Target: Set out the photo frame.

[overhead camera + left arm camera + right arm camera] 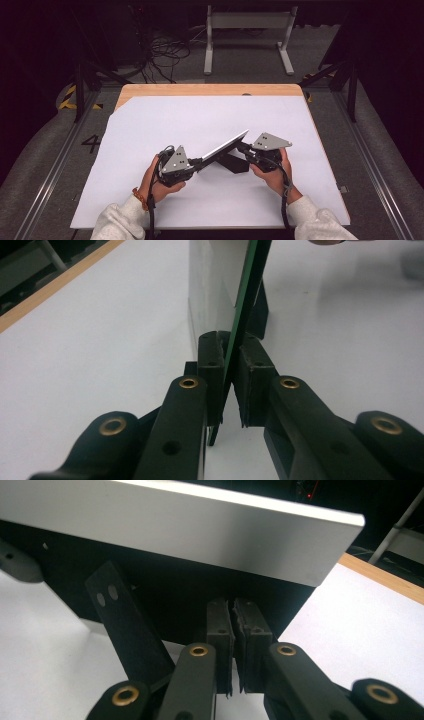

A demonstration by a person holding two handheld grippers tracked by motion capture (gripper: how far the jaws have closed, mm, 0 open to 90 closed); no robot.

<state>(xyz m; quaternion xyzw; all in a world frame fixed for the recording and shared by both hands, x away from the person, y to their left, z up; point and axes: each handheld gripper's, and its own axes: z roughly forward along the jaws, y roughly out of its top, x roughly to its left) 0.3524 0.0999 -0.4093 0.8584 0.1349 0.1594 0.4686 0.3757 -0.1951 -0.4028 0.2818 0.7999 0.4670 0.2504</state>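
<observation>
The thin, stiff panel (226,145) looks light but slippery; left tongs (229,375) pinch its seven-o'clock edge, right tongs (233,630) pressed together behind it.

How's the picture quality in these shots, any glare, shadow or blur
High view: the white sheet is evenly lit, surroundings dark. Left gripper view: the panel blurs toward its far end. Right gripper view: its pale face is bright, its back in shadow.

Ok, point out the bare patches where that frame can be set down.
The white sheet lies bare between the wooden table edge and the picture frame, and at its left and right margins. It is crowded at the near middle: the left gripper and right gripper pinch the frame, its black stand beneath.
</observation>
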